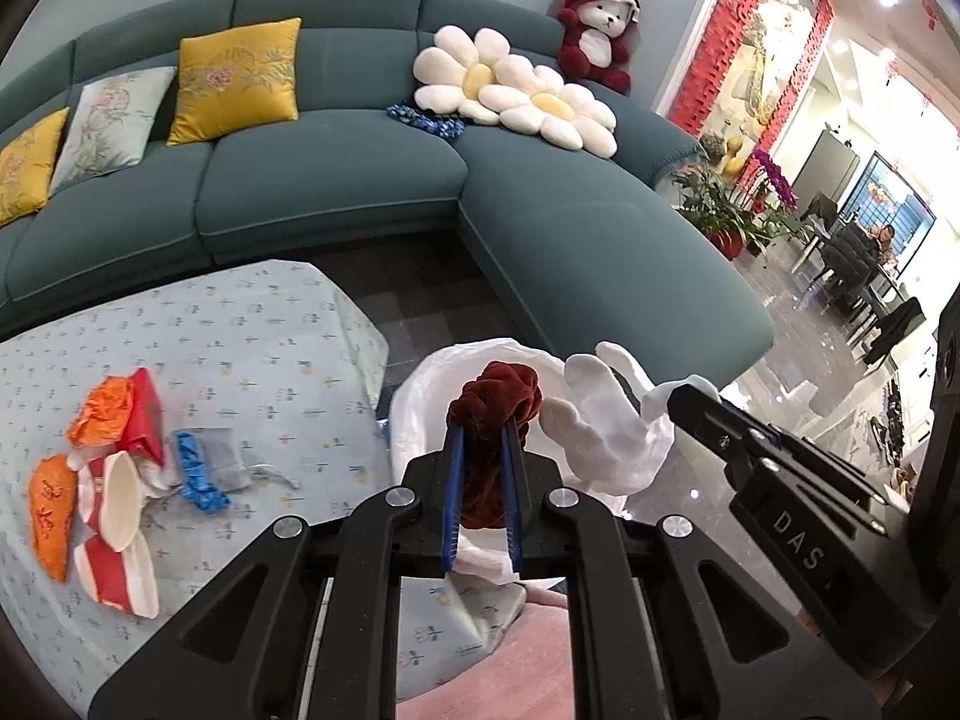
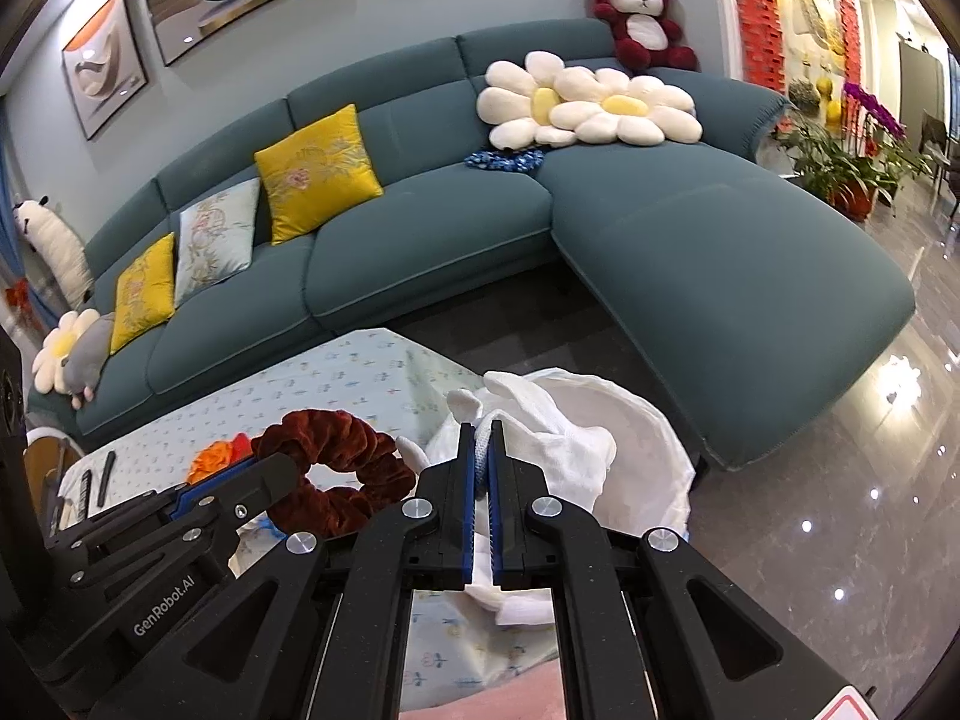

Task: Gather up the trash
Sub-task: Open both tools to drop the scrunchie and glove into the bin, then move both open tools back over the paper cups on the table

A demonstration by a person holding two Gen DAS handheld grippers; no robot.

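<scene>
My left gripper (image 1: 483, 420) is shut on a dark red velvet scrunchie (image 1: 495, 396) and holds it over the mouth of a white trash bag (image 1: 420, 402). My right gripper (image 2: 482, 420) is shut on the bag's white handle (image 2: 480, 450) and holds the bag (image 2: 630, 438) open beside the table. The scrunchie (image 2: 336, 468) and the left gripper (image 2: 264, 480) also show in the right wrist view. More trash lies on the table: orange wrappers (image 1: 102, 408), red-and-white paper cups (image 1: 117, 516), a blue crumpled piece (image 1: 198, 468).
The table has a light blue patterned cloth (image 1: 240, 336). A teal corner sofa (image 1: 372, 192) with cushions, flower pillows and a plush bear stands behind it. Glossy tiled floor (image 2: 840, 480) and potted plants (image 1: 726, 210) lie to the right.
</scene>
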